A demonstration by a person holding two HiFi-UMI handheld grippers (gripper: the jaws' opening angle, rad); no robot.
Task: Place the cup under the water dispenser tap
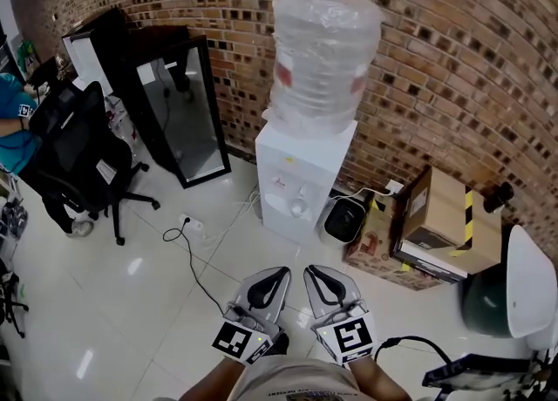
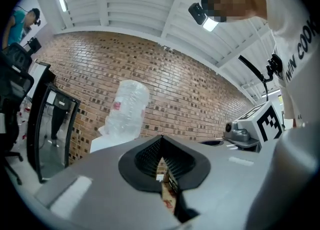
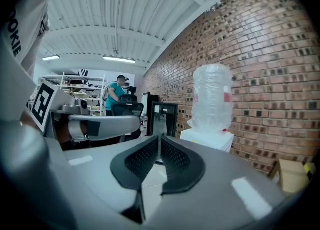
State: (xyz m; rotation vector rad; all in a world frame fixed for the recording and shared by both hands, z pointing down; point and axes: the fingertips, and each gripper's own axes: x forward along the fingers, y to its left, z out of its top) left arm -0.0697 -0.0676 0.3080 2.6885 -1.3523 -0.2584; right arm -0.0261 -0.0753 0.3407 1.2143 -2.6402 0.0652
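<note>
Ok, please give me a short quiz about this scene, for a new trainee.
1. True or false: the left gripper holds a cup.
2. What stands on the white box-shaped water dispenser? A: a large clear plastic bottle. B: a metal kettle. C: a black office chair.
3. In the head view, on which side of the dispenser lie the brown cardboard boxes?
Key: 1 false; 2 A; 3 right.

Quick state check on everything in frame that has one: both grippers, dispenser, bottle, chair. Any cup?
left gripper: jaws together, nothing between them
right gripper: jaws together, nothing between them
dispenser: upright
bottle: upright, seated on the dispenser, fill level unclear
chair: upright, nobody in it
cup: can't make one out in any view
</note>
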